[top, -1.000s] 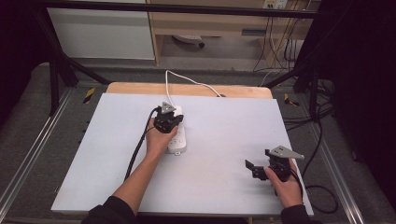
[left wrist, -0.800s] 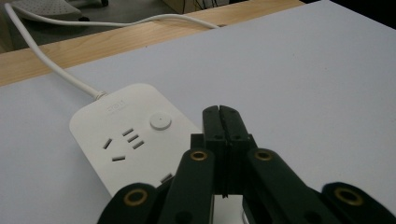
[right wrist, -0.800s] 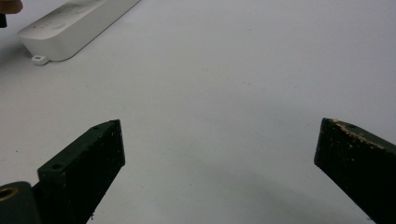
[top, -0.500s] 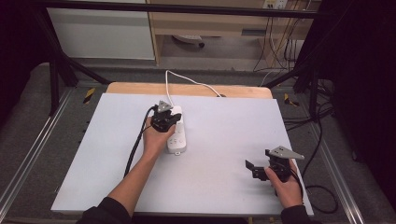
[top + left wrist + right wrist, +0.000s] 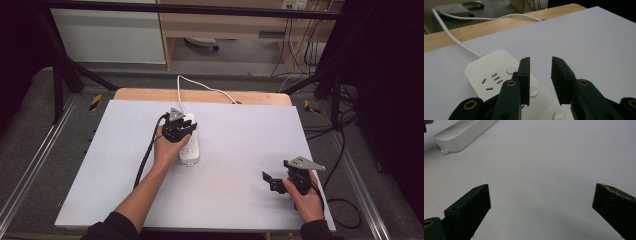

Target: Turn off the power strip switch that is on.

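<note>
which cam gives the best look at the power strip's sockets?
Left gripper view: the power strip is close, its socket slots and round buttons sharp. The high view shows it whole but small, partly under the left hand. The right gripper view catches one end, far off.

Both grippers, the left gripper (image 5: pixel 186 128) and the right gripper (image 5: pixel 272 180), had black jaws with brass-ringed screw holes behind them, grey triangular plates, black cables; sleeves were dark

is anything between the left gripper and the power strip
Nothing visible. The left gripper hangs right over the white power strip; its jaws have just been opening and stand apart with nothing between them, only the strip's top below.
</note>
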A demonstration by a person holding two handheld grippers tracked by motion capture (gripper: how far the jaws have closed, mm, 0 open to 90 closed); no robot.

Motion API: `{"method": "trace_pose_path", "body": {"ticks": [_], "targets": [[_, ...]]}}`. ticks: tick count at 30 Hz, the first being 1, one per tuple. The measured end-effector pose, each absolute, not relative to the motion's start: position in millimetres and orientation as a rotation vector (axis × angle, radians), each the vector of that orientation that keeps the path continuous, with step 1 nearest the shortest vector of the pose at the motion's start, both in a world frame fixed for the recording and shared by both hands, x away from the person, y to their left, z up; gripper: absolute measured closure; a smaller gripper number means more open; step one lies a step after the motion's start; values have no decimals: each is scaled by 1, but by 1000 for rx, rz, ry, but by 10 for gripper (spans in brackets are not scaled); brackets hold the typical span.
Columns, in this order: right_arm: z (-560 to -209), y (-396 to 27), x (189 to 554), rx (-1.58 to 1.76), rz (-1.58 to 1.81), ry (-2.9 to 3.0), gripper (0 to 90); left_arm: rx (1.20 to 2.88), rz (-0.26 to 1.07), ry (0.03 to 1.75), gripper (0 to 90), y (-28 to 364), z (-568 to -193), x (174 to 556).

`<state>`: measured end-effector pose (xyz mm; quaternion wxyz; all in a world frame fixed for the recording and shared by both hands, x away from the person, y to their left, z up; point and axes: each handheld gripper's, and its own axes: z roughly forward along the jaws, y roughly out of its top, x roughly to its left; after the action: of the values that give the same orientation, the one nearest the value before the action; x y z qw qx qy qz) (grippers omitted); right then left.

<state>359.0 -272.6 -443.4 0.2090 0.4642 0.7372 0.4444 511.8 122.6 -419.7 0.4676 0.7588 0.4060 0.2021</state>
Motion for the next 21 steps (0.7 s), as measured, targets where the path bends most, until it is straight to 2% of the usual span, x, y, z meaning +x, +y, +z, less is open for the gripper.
{"method": "trace_pose_path", "body": {"ticks": [10, 19, 21], "targets": [[-444, -273, 359, 1292, 1235, 2051, 24, 1837, 471, 1005, 645, 125, -419, 513], [-444, -273, 359, 1292, 1236, 2052, 24, 1774, 431, 1014, 468, 130, -413, 512], [-444, -273, 359, 1295, 1237, 2050, 24, 1769, 402, 1006, 454, 132, -412, 511]]}}
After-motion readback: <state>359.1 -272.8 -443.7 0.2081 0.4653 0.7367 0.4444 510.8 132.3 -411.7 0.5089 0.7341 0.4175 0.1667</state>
